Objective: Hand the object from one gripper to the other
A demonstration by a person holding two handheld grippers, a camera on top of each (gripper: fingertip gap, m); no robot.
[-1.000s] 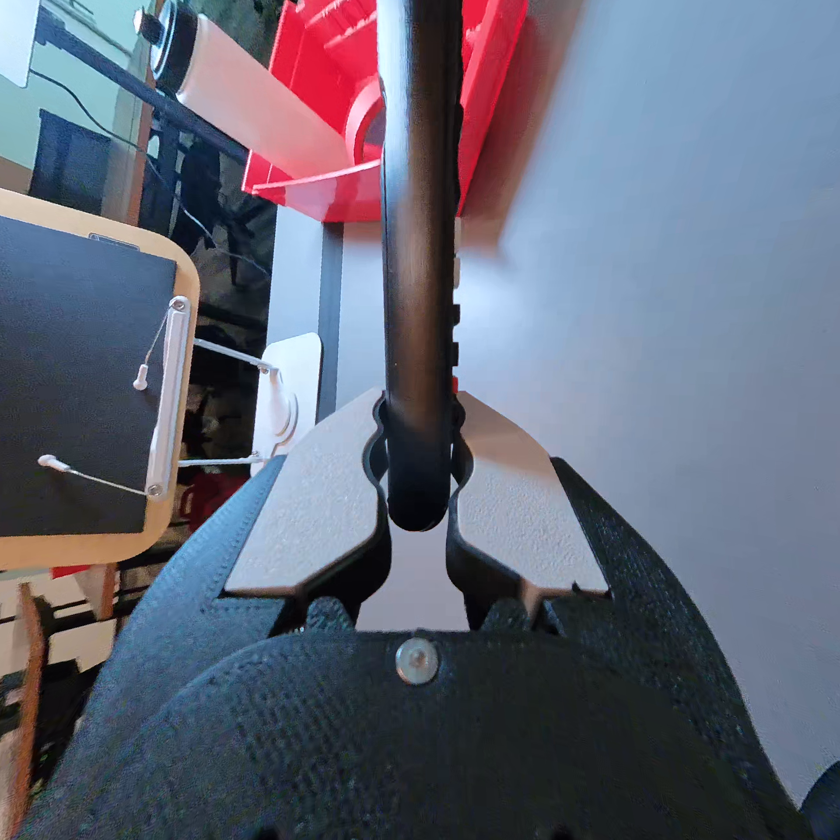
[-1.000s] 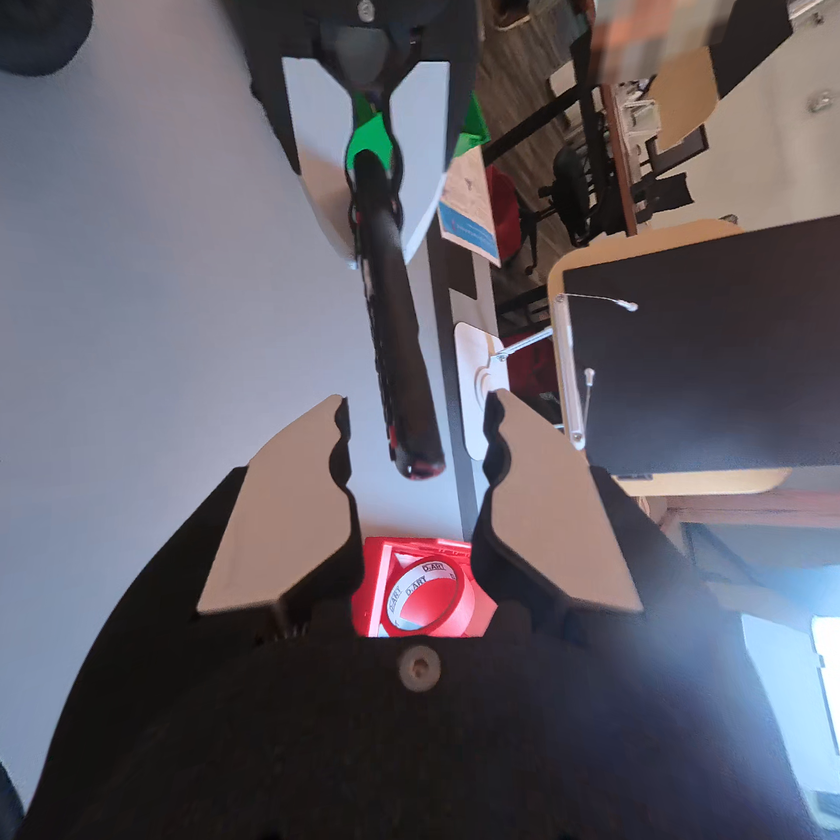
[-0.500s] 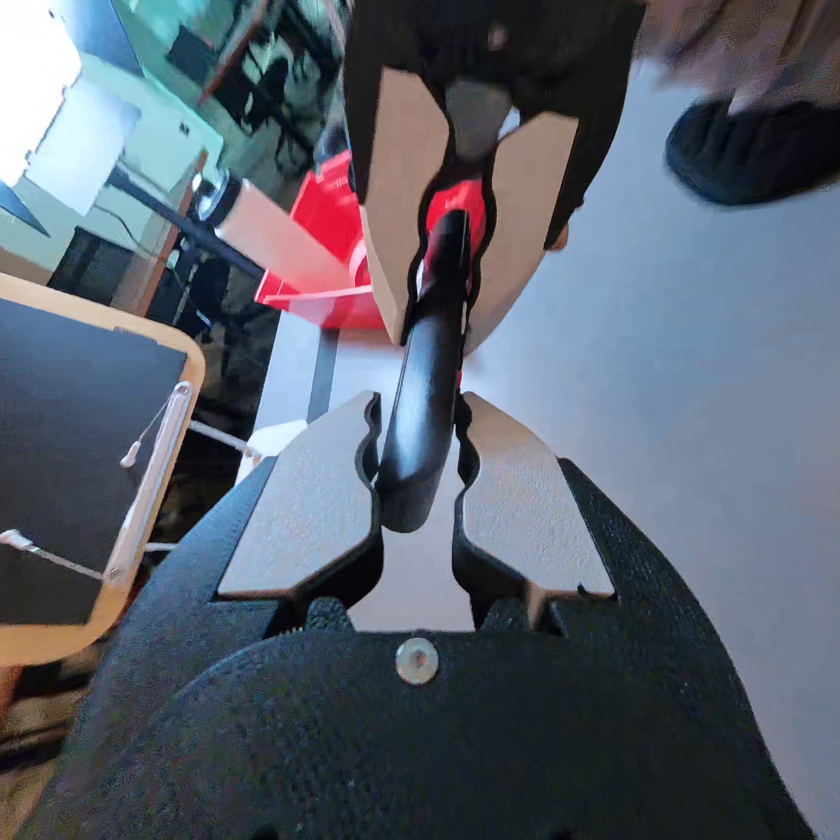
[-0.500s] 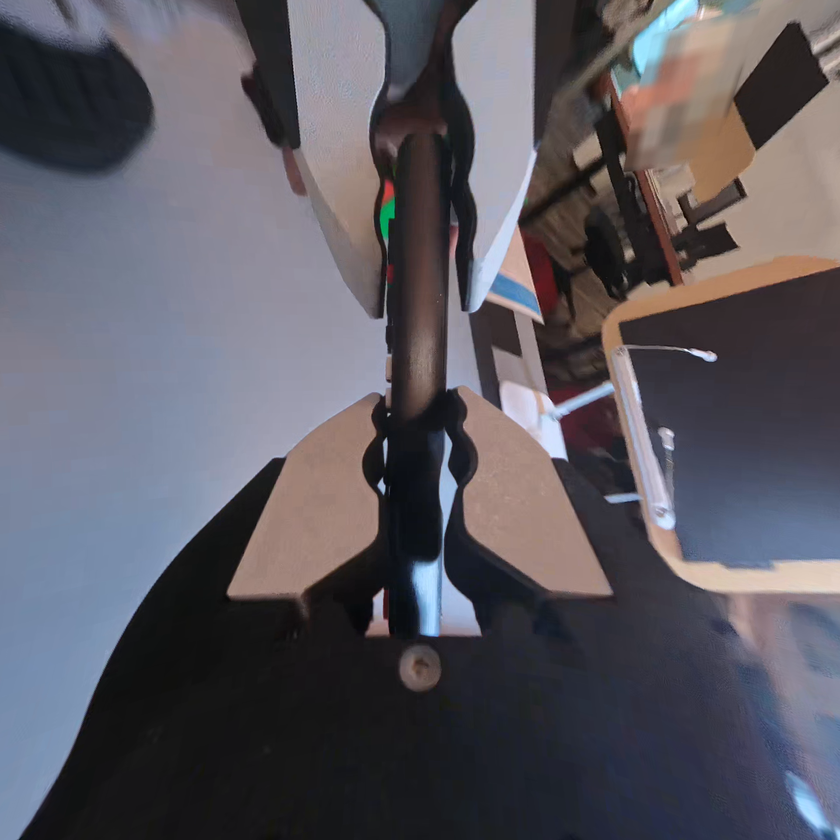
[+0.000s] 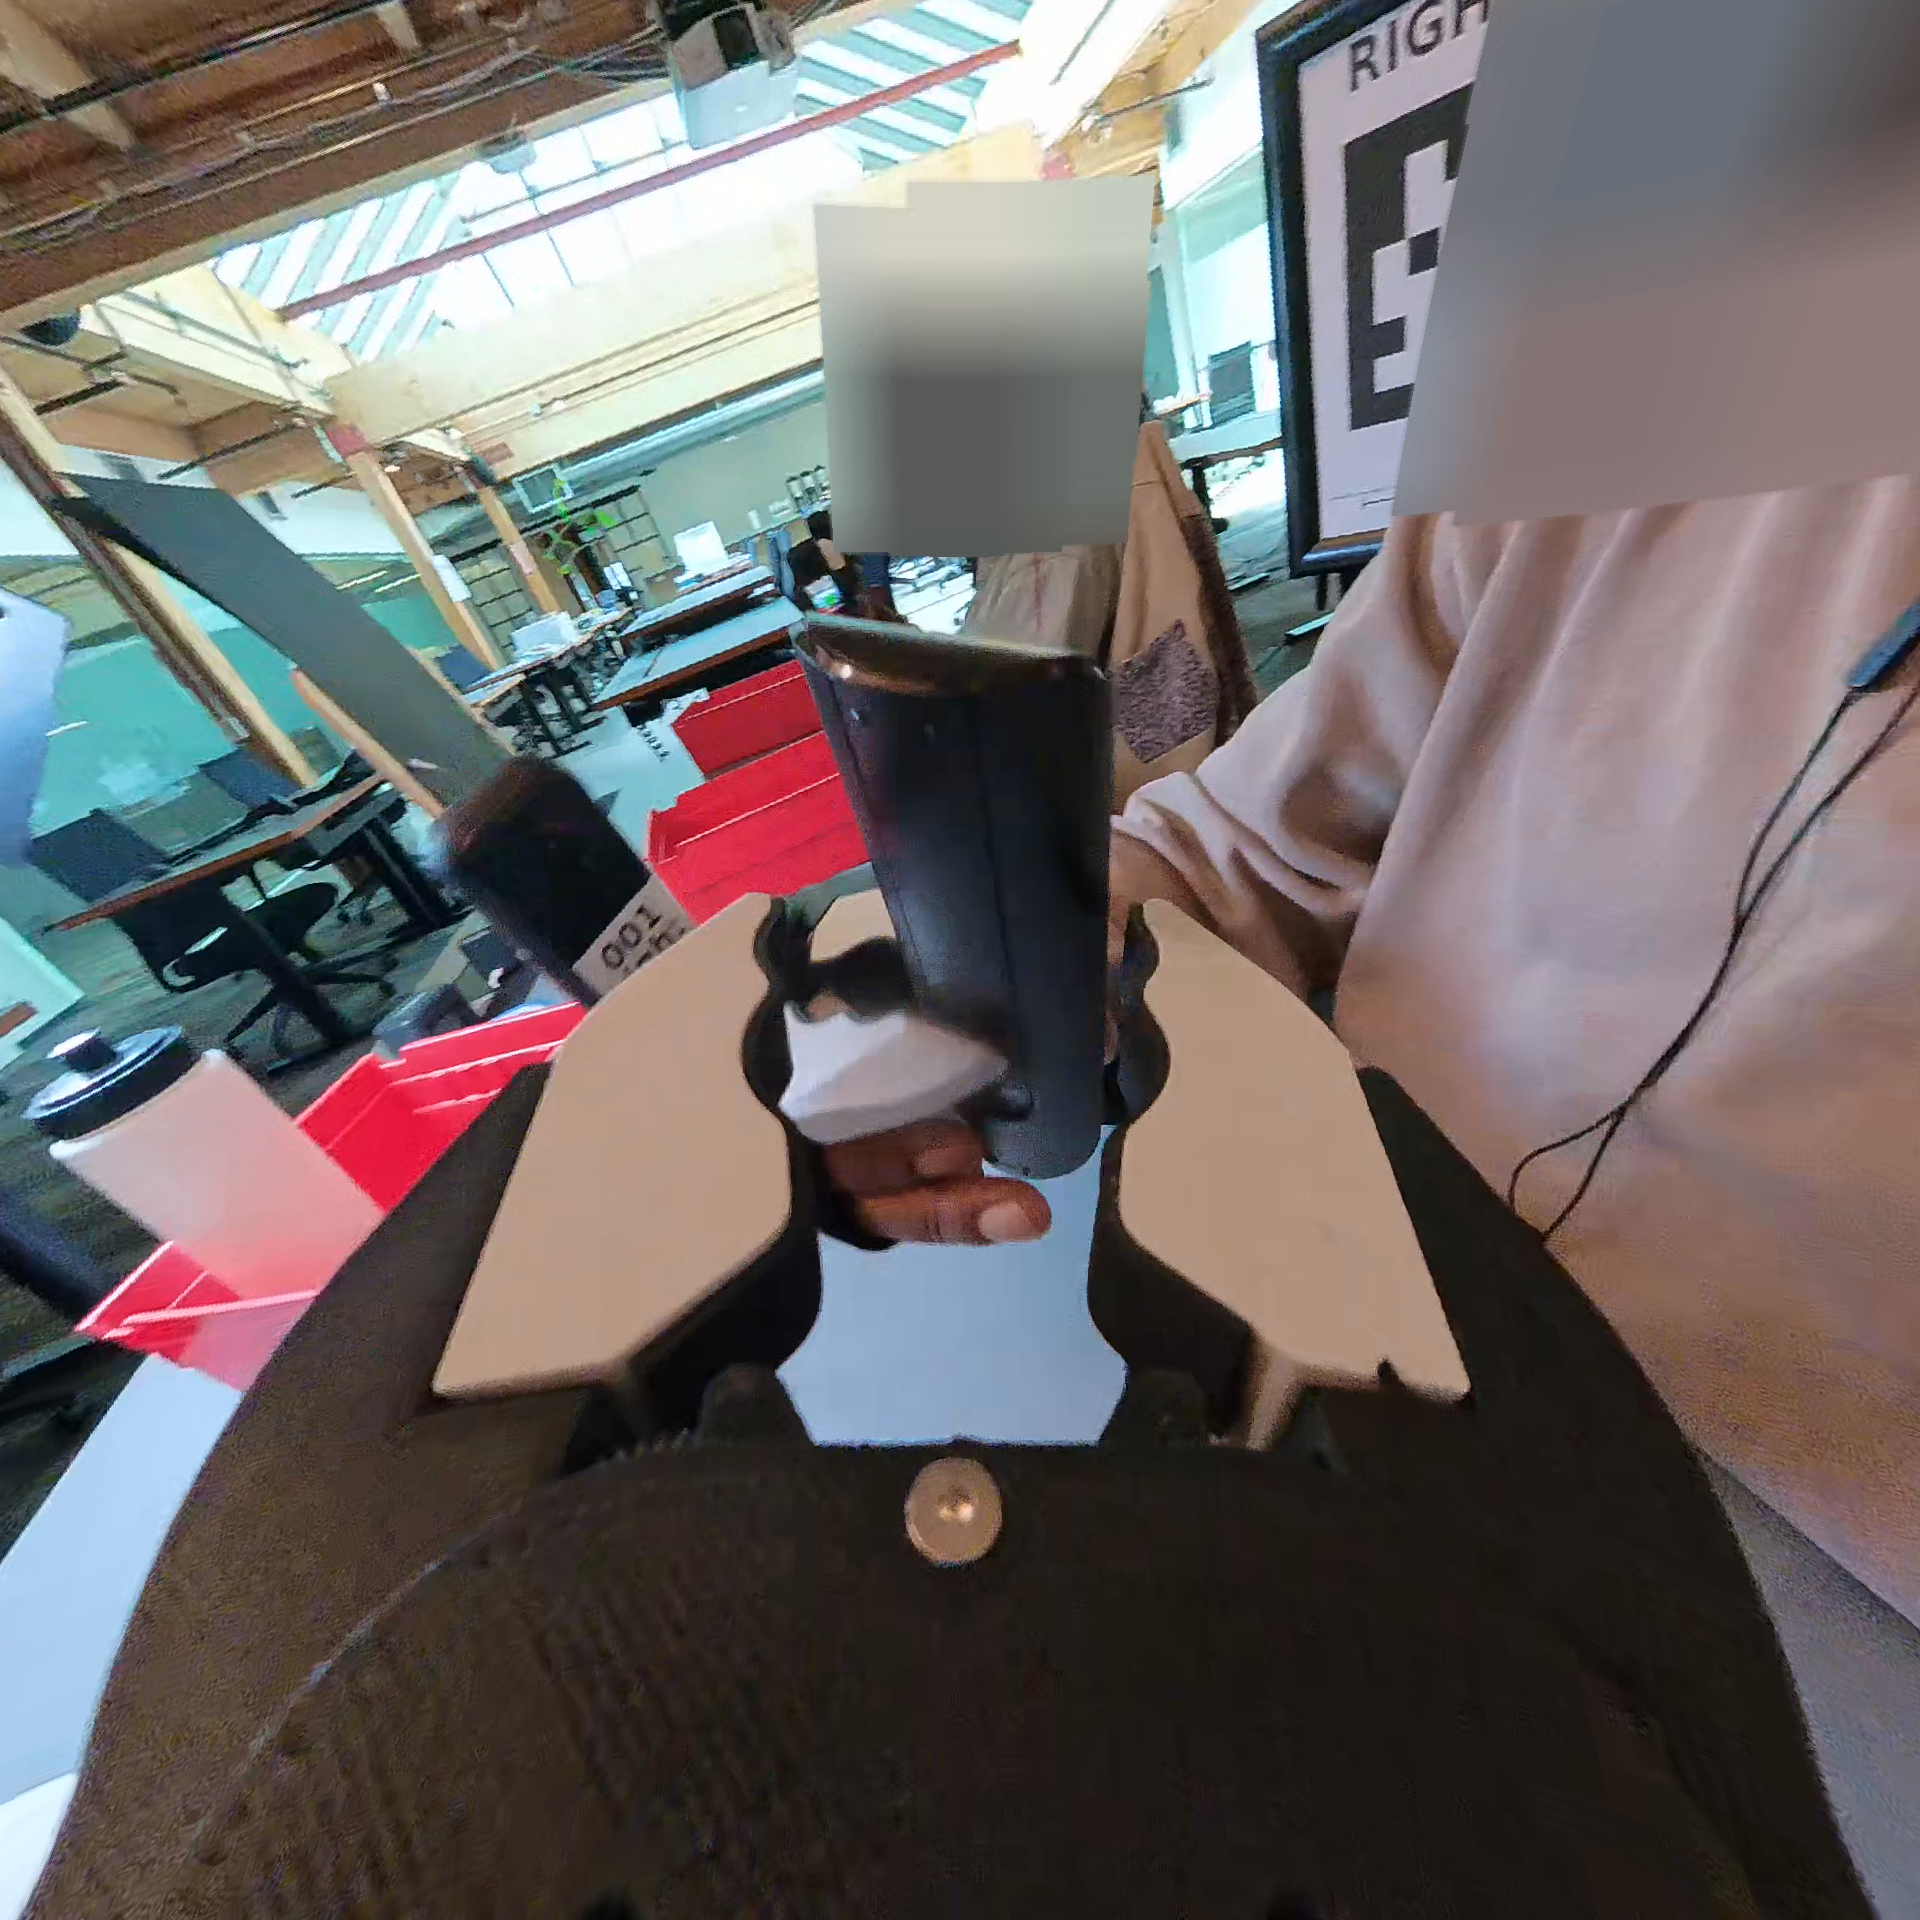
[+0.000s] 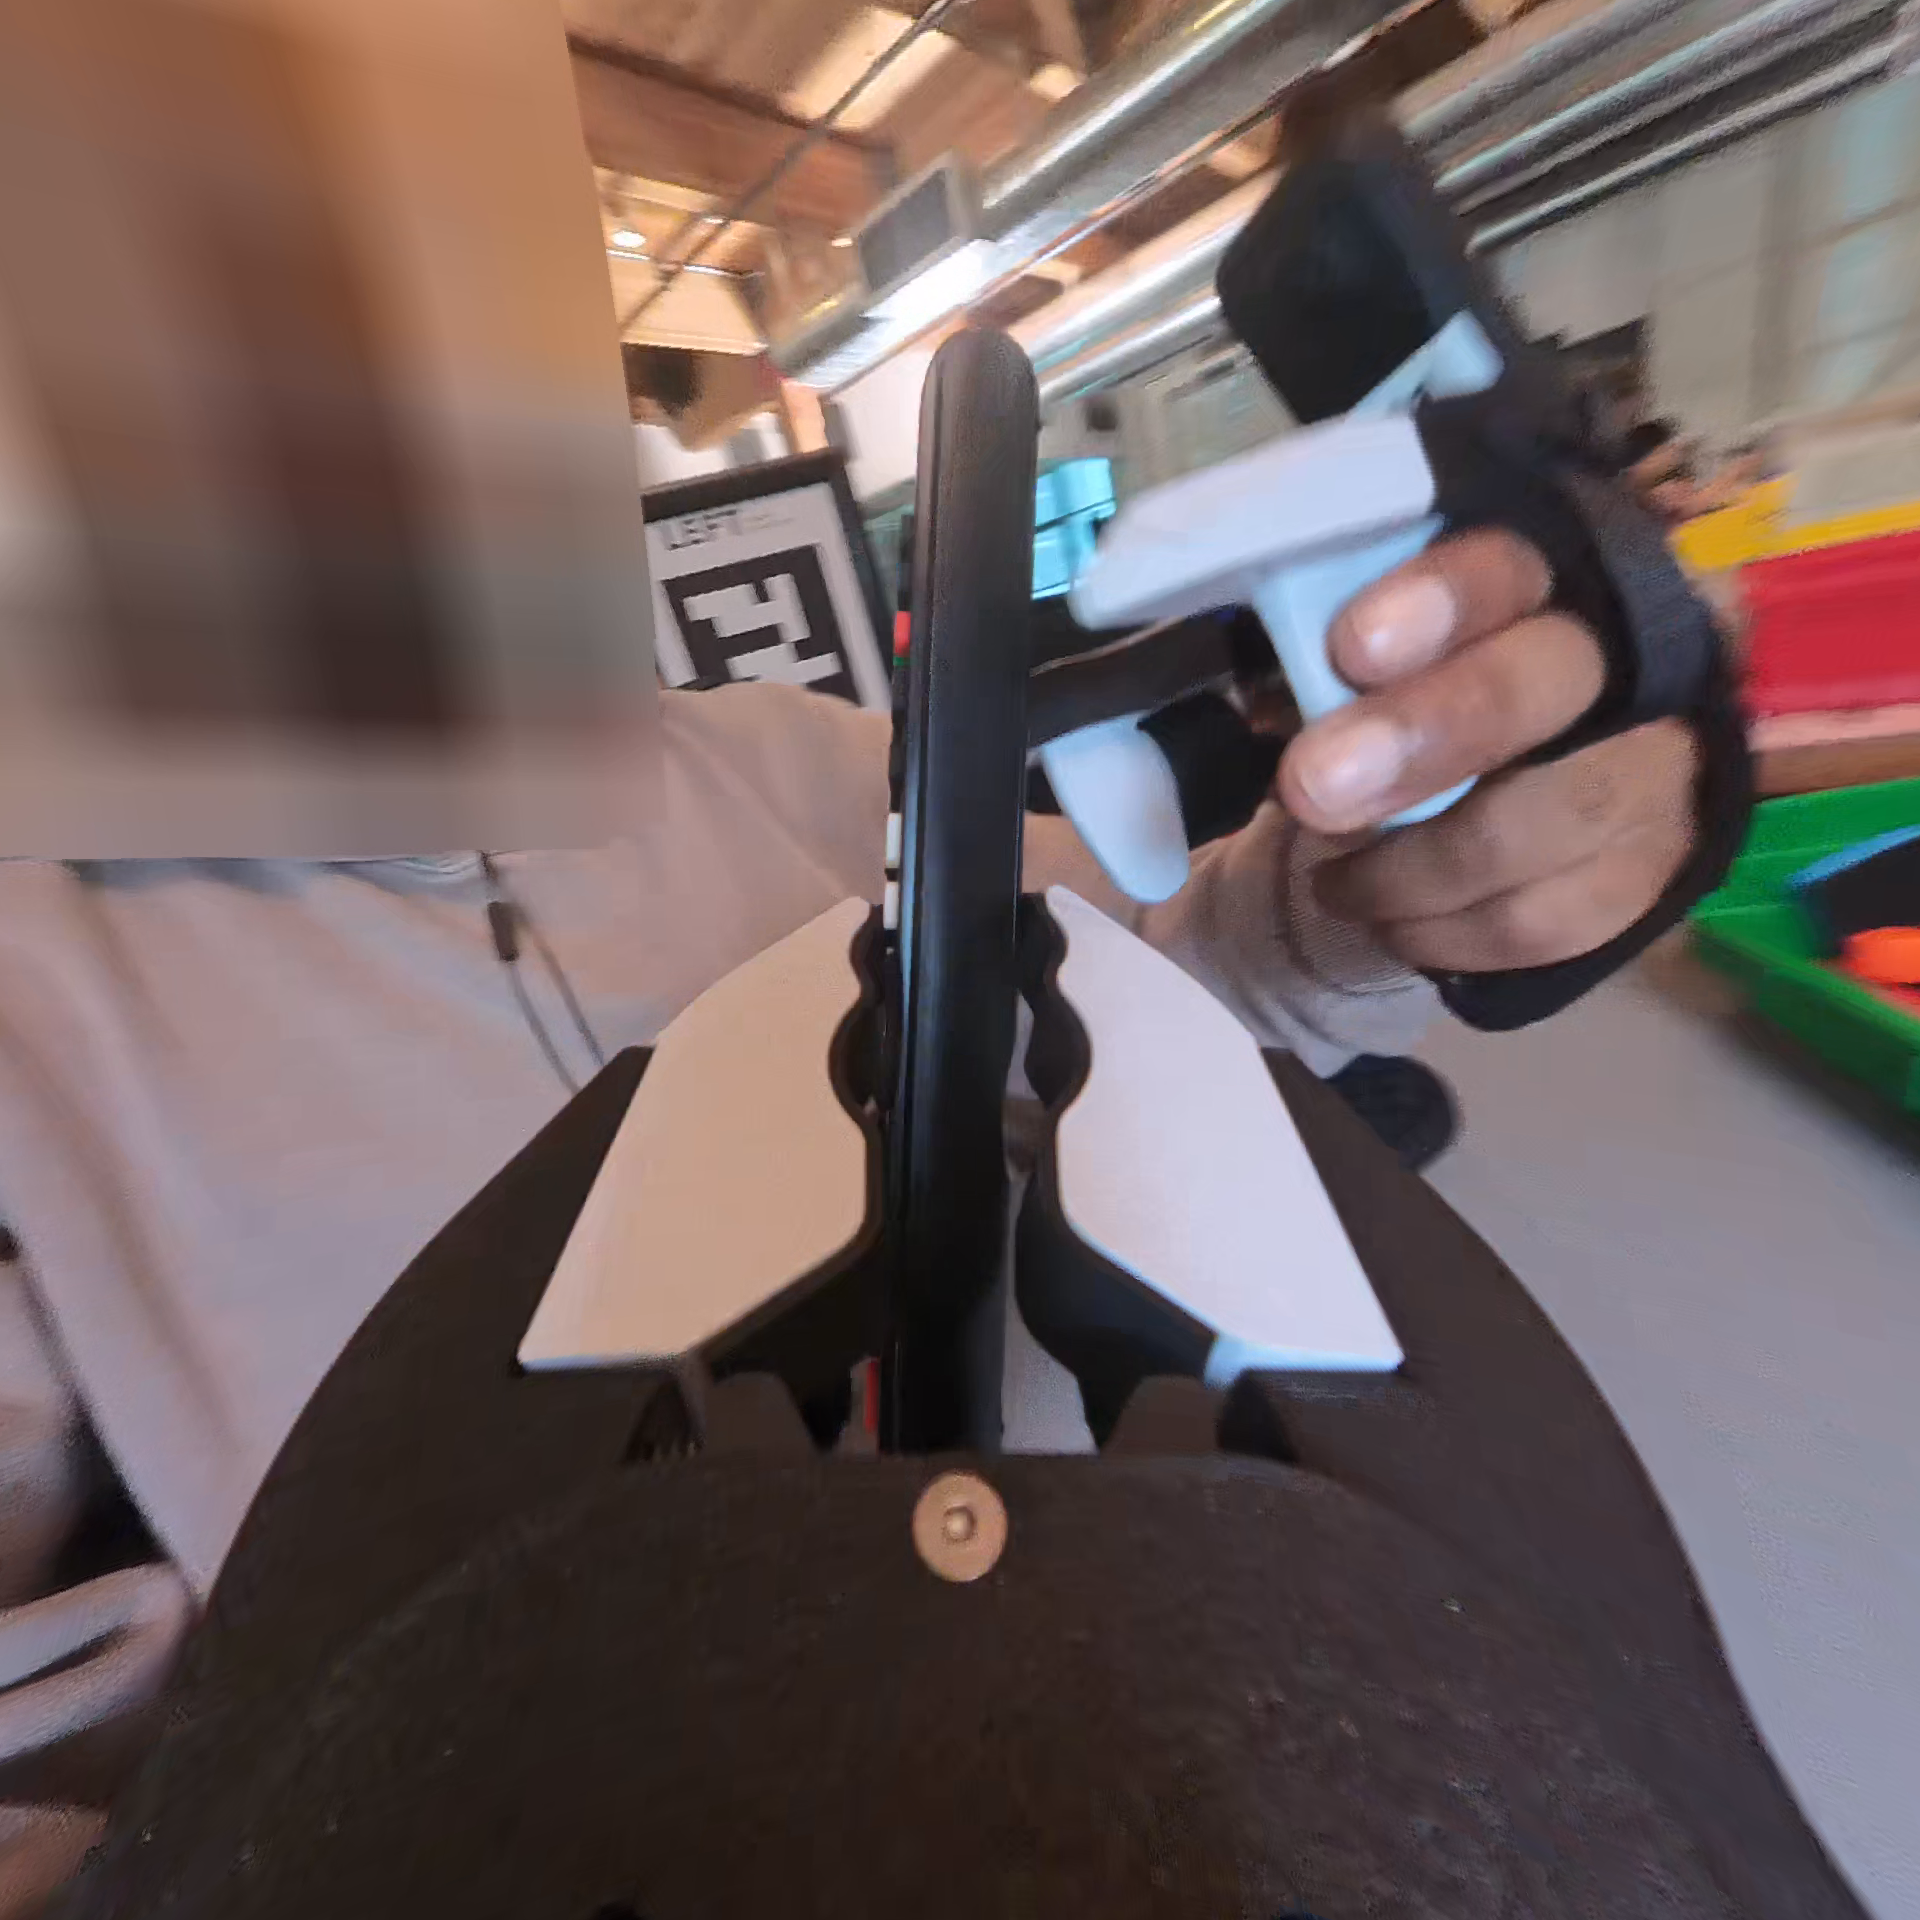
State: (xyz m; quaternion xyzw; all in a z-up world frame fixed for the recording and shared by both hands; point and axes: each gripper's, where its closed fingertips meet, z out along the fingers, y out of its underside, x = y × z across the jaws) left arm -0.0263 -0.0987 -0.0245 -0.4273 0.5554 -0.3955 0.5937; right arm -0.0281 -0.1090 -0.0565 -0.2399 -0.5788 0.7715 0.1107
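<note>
Between the pale fingers of the right gripper a black remote control stands upright, edge-on to the camera, clamped on both sides with its lower end reaching down to the gripper's body. Small white and red buttons show along its left edge. In the left wrist view the same remote control rises in front of the left gripper, whose fingers stand wide apart with neither pad seeming to touch it, though the right finger sits very close and the blur makes contact hard to rule out. A bare hand grips the white trigger of the other tool just beside the remote. Behind are a beige sweatshirt, red bins and a green bin on the grey worktop.
</note>
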